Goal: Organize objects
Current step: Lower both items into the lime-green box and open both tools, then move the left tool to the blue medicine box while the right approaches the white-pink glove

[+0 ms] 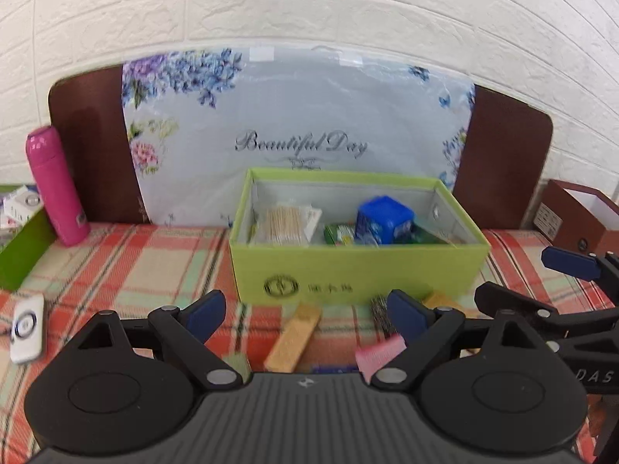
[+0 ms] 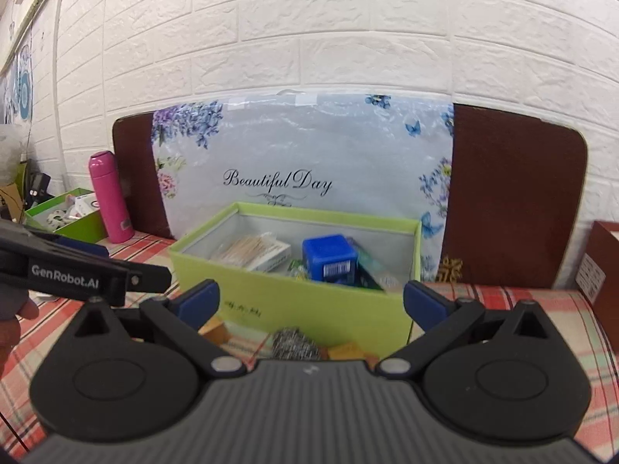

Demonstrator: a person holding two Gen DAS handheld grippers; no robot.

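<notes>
A lime green open box [image 1: 359, 270] [image 2: 309, 301] stands on the plaid cloth. In it lie a blue cube box [image 1: 383, 220] [image 2: 329, 259], a pack of cotton swabs [image 1: 284, 224] [image 2: 251, 251] and green packets [image 1: 339, 234]. In front of it lie a tan bar [image 1: 294, 338], a metal scouring ball [image 2: 296, 344] [image 1: 381, 311], a pink item [image 1: 381, 353] and tan blocks [image 2: 344, 350]. My left gripper [image 1: 305, 313] is open and empty above these items. My right gripper [image 2: 309, 301] is open and empty before the box; it also shows at the right of the left wrist view [image 1: 572, 270].
A pink bottle [image 1: 56, 185] [image 2: 110, 197] and a second green box [image 2: 67, 218] stand at the left. A white device [image 1: 27, 328] lies at the left front. A brown box [image 1: 580, 218] stands at the right. A floral bag [image 1: 294, 135] leans on the brick wall.
</notes>
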